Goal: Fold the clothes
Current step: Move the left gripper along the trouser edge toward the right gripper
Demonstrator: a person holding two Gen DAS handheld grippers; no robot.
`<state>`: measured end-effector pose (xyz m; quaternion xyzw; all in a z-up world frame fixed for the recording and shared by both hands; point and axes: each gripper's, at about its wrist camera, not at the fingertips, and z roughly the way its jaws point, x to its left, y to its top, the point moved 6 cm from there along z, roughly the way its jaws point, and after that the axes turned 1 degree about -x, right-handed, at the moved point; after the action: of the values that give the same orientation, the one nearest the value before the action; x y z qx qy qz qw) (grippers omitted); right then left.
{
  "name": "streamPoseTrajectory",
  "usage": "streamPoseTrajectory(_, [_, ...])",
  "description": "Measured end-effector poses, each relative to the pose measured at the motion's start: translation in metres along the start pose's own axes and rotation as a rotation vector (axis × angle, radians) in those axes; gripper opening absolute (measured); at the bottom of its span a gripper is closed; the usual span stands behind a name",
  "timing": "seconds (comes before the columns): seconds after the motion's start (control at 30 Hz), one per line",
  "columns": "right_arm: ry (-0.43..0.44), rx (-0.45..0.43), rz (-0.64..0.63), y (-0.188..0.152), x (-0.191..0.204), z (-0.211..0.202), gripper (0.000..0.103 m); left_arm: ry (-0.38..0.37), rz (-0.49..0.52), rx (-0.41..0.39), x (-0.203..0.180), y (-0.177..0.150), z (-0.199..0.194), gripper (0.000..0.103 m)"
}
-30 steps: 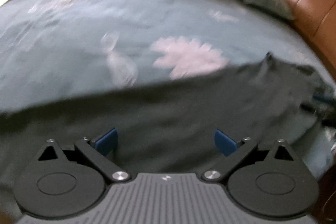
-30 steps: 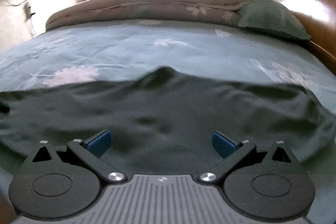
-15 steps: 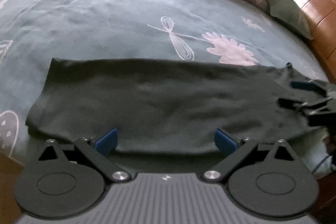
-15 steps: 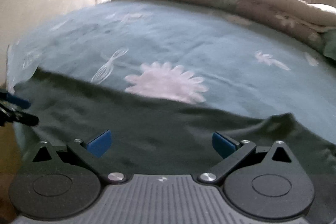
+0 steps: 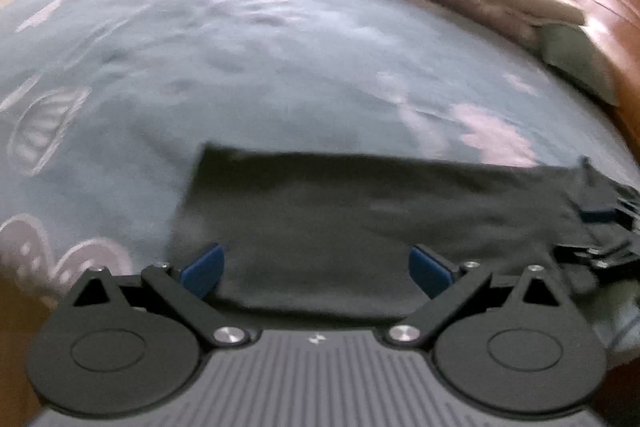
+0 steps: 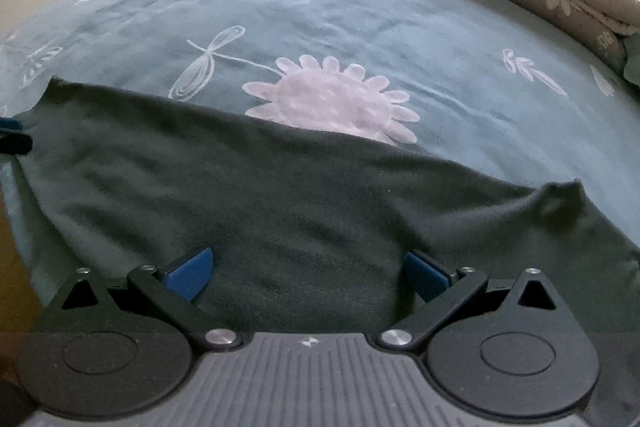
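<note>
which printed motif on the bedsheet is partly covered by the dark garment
The big pink flower: the dark garment overlaps its lower petals. The dragonfly outline lies uncovered.

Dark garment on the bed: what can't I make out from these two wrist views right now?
- Left wrist view: motion blur smears the dark garment; its folds and layers are unreadable.
- Near edge of the garment: covered by each hand-held gripper body, left hand-held gripper and right hand-held gripper.
- Right end: cut off by the frame edge in the right wrist view.
- What kind of garment it is: cannot tell.
- Headboard: cut off, blurred.
</note>
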<state>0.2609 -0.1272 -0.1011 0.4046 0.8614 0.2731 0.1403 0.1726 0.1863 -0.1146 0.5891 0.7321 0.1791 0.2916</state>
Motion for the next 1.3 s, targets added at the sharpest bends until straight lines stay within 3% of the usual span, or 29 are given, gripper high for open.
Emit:
streamPoseTrajectory(0.13, [-0.021, 0.026, 0.019, 0.0, 0.001, 0.001, 0.103, -0.051, -0.006, 0.018, 0.01, 0.001, -0.008, 0.098])
streamPoseTrajectory(0.4, [-0.05, 0.072, 0.039, 0.002, 0.003, 0.003, 0.103, -0.121, 0.052, -0.051, -0.004, 0.051, 0.017, 0.098])
streamPoseTrajectory(0.5, [-0.046, 0.072, 0.05, 0.001, 0.001, 0.003, 0.103, -0.113, 0.046, -0.039, -0.001, 0.058, 0.033, 0.098])
streamPoseTrajectory(0.57, [-0.043, 0.077, 0.054, 0.001, 0.001, 0.004, 0.103, -0.062, 0.056, -0.023, 0.005, 0.06, 0.041, 0.098])
streamPoseTrajectory(0.73, [-0.043, 0.098, 0.068, 0.004, -0.001, 0.006, 0.103, -0.081, 0.073, -0.013, 0.006, 0.069, 0.027, 0.098])
streamPoseTrajectory(0.9, [-0.058, 0.105, 0.105, 0.007, -0.005, 0.0, 0.103, -0.127, 0.144, 0.001, -0.017, 0.085, 0.024, 0.098])
streamPoseTrajectory(1.1, [-0.11, 0.063, 0.171, 0.002, -0.029, -0.033, 0.103, -0.198, 0.25, 0.001, -0.071, 0.096, 0.039, 0.098])
streamPoseTrajectory(1.3, [-0.241, 0.028, 0.286, -0.02, -0.089, -0.064, 0.103, -0.227, 0.289, 0.017, -0.103, 0.09, 0.038, 0.098])
